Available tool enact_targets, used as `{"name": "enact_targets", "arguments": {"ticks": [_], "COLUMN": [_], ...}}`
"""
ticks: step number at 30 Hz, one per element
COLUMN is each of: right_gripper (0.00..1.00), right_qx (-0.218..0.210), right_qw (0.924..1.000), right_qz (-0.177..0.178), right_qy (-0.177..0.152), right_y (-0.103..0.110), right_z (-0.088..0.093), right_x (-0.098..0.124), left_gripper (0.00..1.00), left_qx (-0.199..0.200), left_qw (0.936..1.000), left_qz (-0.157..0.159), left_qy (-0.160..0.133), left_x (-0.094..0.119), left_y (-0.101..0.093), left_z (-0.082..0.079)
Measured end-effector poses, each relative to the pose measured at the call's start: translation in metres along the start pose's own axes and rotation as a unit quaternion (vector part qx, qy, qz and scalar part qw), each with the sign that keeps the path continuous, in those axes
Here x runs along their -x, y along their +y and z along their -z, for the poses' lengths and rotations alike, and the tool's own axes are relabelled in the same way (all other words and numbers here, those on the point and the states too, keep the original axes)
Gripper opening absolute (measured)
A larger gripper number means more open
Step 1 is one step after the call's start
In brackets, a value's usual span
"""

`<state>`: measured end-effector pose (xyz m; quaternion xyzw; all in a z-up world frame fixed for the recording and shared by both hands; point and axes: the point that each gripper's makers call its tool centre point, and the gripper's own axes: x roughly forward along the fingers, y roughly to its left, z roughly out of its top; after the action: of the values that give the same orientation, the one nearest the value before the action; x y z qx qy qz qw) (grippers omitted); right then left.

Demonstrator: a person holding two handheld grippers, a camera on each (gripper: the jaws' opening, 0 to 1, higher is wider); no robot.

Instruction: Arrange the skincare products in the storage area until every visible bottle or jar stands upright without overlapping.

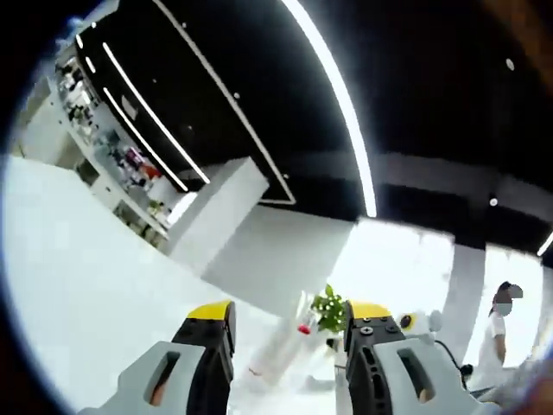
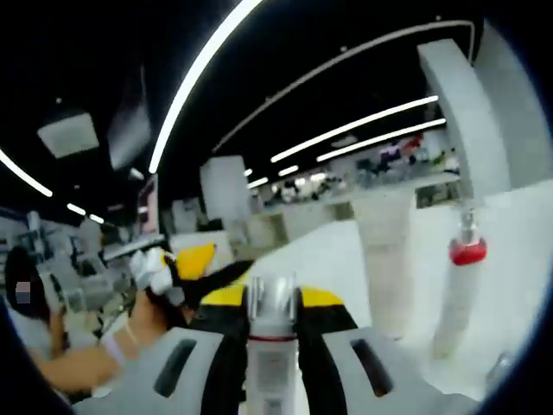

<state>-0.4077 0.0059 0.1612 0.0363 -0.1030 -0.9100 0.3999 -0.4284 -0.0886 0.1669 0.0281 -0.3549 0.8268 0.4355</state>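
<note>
While the right tongs clench a silver-capped bottle between their jaws, the left tongs stand released with nothing between them.

In the right gripper view the held bottle rises upright from the bottom edge, its silver cap level with the yellow jaw tips and a thin red band just below the cap. To its right a tall pale bottle with a red collar stands on the white surface, well apart from the held one, beside a tall white column. A person's hand shows at the left. In the left gripper view the same red-collared bottle leans across the gap between the jaws, near a small green plant. Behind lie shelves of goods, blurred, and a person stands at the right edge.
</note>
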Motion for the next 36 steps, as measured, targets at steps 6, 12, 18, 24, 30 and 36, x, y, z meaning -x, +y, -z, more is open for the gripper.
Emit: {"name": "enact_targets", "arguments": {"ticks": [6,12,18,24,30,36], "right_gripper": [0.19,0.19,0.19,0.19,0.19,0.19], "right_qx": [-0.053,-0.057,-0.086,-0.111,-0.122,-0.113], "right_qw": [0.9982,0.9949,0.9851,0.9762,0.9670,0.9627], "right_qz": [-0.010,-0.052,-0.120,-0.174,-0.215,-0.240], "right_qy": [-0.025,-0.065,-0.089,-0.066,-0.062,-0.051], "right_y": [-0.008,0.002,0.020,0.032,0.042,0.055], "right_z": [-0.009,-0.030,-0.038,-0.024,-0.022,-0.017], "right_x": [0.005,0.010,0.012,0.011,0.015,0.018], "left_gripper": [0.76,0.80,0.79,0.52,0.47,0.25], "left_qx": [-0.042,-0.097,-0.089,-0.070,-0.034,-0.043], "left_qw": [0.9964,0.9815,0.9628,0.9561,0.9498,0.9422], "left_qz": [0.010,0.046,0.134,0.181,0.207,0.214], "left_qy": [0.072,0.158,0.217,0.220,0.232,0.255], "left_x": [-0.012,-0.019,-0.018,-0.015,-0.007,-0.005], "left_y": [-0.017,-0.035,-0.067,-0.093,-0.104,-0.105], "left_z": [0.043,0.082,0.113,0.122,0.126,0.133]}}
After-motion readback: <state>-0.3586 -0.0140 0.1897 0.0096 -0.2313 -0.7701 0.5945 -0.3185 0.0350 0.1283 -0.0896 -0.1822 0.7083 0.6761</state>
